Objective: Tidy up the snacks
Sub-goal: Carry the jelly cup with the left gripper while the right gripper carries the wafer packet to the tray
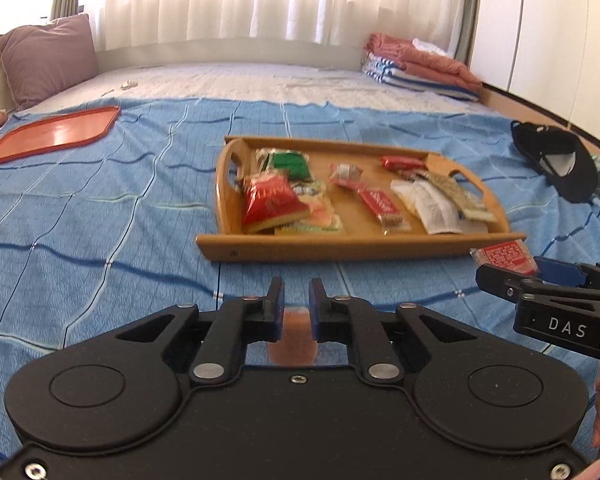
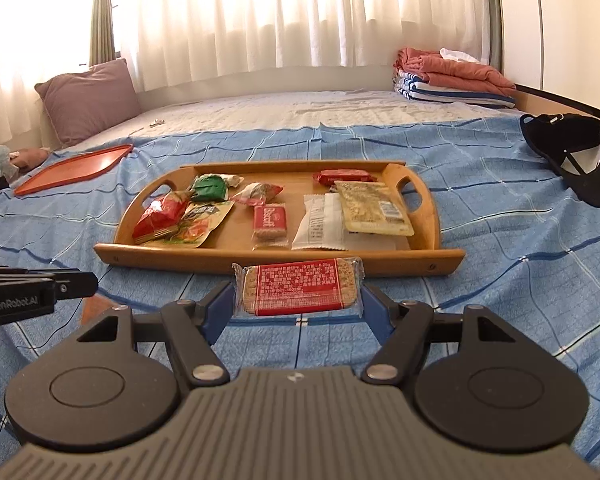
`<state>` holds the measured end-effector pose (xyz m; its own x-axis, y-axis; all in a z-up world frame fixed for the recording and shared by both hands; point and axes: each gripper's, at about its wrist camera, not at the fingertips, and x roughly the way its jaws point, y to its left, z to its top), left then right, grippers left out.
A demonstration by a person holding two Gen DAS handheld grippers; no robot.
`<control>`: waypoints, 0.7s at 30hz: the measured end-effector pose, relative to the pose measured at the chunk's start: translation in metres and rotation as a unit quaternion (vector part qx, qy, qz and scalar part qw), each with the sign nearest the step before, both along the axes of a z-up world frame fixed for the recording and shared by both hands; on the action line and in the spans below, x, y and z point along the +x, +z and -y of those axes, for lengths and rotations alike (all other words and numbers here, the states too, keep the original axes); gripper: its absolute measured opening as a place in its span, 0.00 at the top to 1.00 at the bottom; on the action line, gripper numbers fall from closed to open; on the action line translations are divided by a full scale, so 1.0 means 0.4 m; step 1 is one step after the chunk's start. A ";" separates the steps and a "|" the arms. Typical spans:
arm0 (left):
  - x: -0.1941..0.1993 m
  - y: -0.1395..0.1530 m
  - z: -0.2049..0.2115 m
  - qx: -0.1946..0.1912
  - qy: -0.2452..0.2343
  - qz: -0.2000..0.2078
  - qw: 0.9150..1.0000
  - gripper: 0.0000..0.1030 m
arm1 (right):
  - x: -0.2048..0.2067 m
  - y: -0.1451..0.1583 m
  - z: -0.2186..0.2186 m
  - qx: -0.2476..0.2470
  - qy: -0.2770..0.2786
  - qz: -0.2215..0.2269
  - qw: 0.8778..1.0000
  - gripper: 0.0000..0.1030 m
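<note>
A wooden tray (image 1: 340, 246) (image 2: 284, 258) sits on the blue checked bedspread and holds several snack packets: a red bag (image 1: 270, 202), a green packet (image 1: 292, 164), a red biscuit pack (image 2: 270, 220), a white wrapper (image 2: 320, 226). My right gripper (image 2: 298, 294) is shut on a red-labelled biscuit packet (image 2: 298, 292), held just in front of the tray's near edge; the packet also shows in the left wrist view (image 1: 504, 258). My left gripper (image 1: 296, 300) hovers low over the bedspread before the tray, jaws narrowly apart with a clear orange-tinted wrapper (image 1: 294, 336) between them.
An empty orange tray (image 1: 56, 134) (image 2: 76, 168) lies far left on the bed. A black cap (image 1: 556, 160) (image 2: 572, 156) lies at the right. Folded laundry (image 2: 456, 74) and a mauve pillow (image 2: 88, 98) are at the back.
</note>
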<state>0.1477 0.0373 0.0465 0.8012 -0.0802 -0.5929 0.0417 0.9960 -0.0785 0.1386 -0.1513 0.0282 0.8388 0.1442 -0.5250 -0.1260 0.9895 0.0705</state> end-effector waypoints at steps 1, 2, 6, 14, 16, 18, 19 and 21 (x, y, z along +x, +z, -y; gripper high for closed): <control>-0.003 0.000 -0.002 -0.002 0.002 0.004 1.000 0.79 | 0.001 0.000 0.004 0.001 -0.001 -0.001 1.000 0.30; -0.007 -0.004 -0.004 -0.002 0.004 0.006 1.000 0.70 | 0.002 0.000 0.008 0.003 -0.002 -0.002 1.000 0.30; -0.026 -0.033 0.003 0.024 0.003 0.003 1.000 0.51 | -0.001 -0.014 0.016 0.007 -0.004 -0.010 1.000 0.30; 0.018 -0.105 0.010 0.008 0.014 -0.041 0.999 0.55 | -0.011 -0.039 0.003 0.001 0.007 -0.022 1.000 0.30; 0.027 -0.114 0.013 -0.002 0.008 -0.043 0.999 0.60 | -0.014 -0.041 -0.001 -0.002 0.011 -0.022 1.000 0.30; 0.031 -0.116 0.019 0.001 0.003 -0.045 0.999 0.69 | -0.014 -0.041 -0.005 -0.003 0.015 -0.022 1.000 0.30; 0.031 -0.113 0.021 0.002 0.002 -0.045 0.999 0.70 | -0.013 -0.041 -0.005 -0.002 0.016 -0.023 1.000 0.30; 0.029 -0.101 0.026 0.003 -0.004 -0.045 0.999 0.70 | -0.010 -0.039 -0.004 0.000 0.018 -0.023 1.000 0.30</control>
<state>0.1593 0.0269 0.0063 0.7434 -0.0829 -0.6637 0.0422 0.9961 -0.0771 0.1344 -0.1496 0.0127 0.8084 0.1733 -0.5625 -0.1575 0.9845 0.0768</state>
